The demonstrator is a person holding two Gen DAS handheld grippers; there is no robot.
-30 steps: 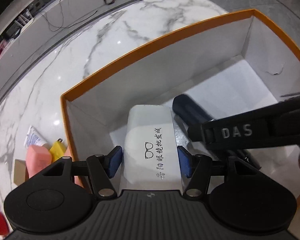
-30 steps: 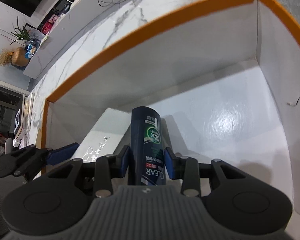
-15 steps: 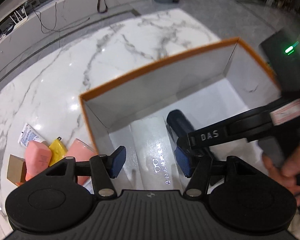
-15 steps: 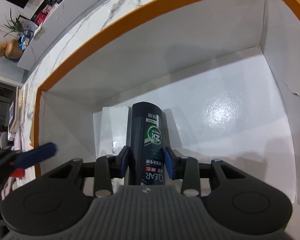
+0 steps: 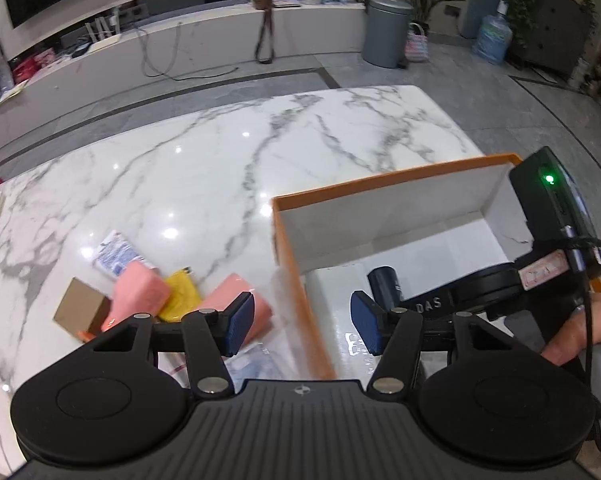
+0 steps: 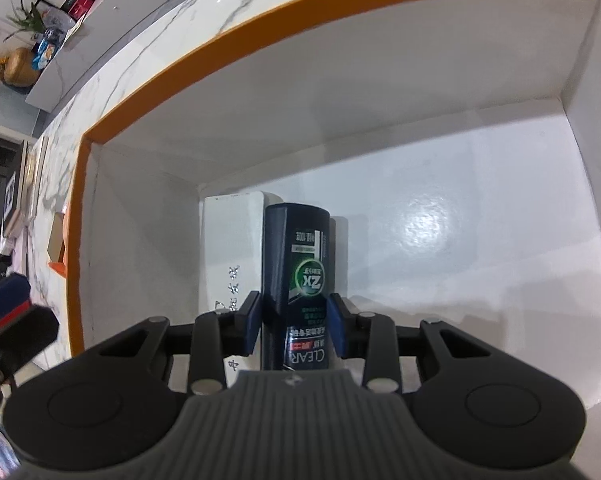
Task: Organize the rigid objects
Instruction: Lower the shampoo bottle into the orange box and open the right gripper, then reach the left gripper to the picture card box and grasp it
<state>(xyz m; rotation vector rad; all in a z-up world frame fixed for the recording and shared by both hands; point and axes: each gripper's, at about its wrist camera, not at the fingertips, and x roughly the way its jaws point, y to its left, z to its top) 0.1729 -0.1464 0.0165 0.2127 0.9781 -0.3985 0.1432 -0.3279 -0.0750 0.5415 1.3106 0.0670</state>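
Note:
An orange-rimmed white box sits on the marble table. Inside it lie a white glasses case and a dark blue CLEAR bottle. My right gripper is inside the box, its pads around the bottle, which lies beside the case. My left gripper is open and empty, raised above the box's left wall.
Left of the box on the marble table lie pink blocks, a yellow item, a brown cardboard piece and a blue-white packet. The right gripper's body crosses the box's right side.
My left gripper let go of the glasses case, rose out of the box and drew back to the left. The right gripper stays on the bottle, its jaws slightly wider.

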